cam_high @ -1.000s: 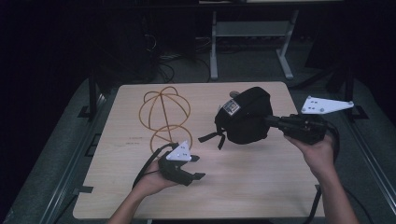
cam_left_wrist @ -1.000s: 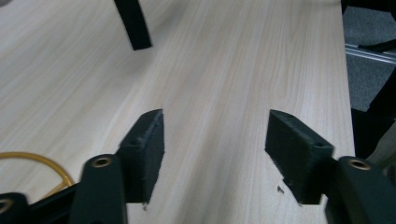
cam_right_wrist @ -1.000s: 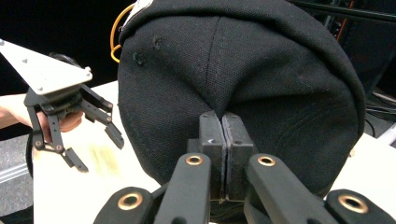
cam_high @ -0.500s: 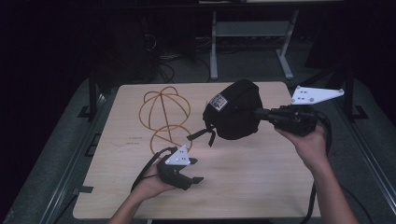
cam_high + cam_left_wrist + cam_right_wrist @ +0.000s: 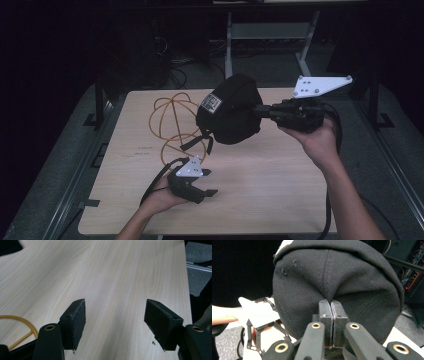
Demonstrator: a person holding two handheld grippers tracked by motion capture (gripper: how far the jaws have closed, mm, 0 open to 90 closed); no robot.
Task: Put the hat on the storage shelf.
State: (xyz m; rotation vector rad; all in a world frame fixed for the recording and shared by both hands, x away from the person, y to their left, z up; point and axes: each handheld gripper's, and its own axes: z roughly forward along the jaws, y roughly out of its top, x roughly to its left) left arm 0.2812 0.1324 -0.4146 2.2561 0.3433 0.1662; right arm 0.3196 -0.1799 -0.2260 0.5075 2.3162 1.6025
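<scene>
A: 2 grippers here. Where is the cap?
B: The black cap (image 5: 231, 109) hangs in the air above the table (image 5: 280, 190), its crown fabric pinched between the jaws of the right gripper (image 5: 262, 111), which are pressed together on it.
A: And the left gripper (image 5: 210, 182)?
B: Low by the near edge, jaws spread apart over bare wood, holding nothing. An orange wire frame (image 5: 172, 122) stands beside the cap.
</scene>
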